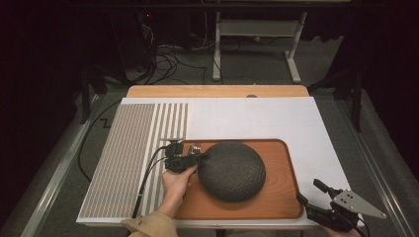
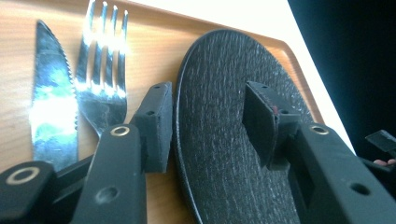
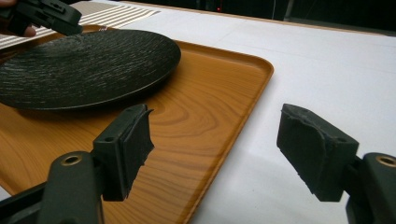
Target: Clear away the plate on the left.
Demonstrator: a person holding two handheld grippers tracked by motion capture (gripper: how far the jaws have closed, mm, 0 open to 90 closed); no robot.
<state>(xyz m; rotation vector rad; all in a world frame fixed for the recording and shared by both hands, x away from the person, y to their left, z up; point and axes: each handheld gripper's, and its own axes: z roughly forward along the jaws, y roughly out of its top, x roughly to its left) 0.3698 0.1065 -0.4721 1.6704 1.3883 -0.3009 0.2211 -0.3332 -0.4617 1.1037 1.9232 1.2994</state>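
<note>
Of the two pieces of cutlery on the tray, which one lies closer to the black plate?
The fork. It lies between the knife and the black plate on the wooden tray; the knife is on the fork's far side.

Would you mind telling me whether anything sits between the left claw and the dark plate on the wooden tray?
Nothing visible does. The left claw is open and straddles the near rim of the dark plate, one pad on each side of it. The fork and knife lie beside the plate on the tray, outside the jaws.
</note>
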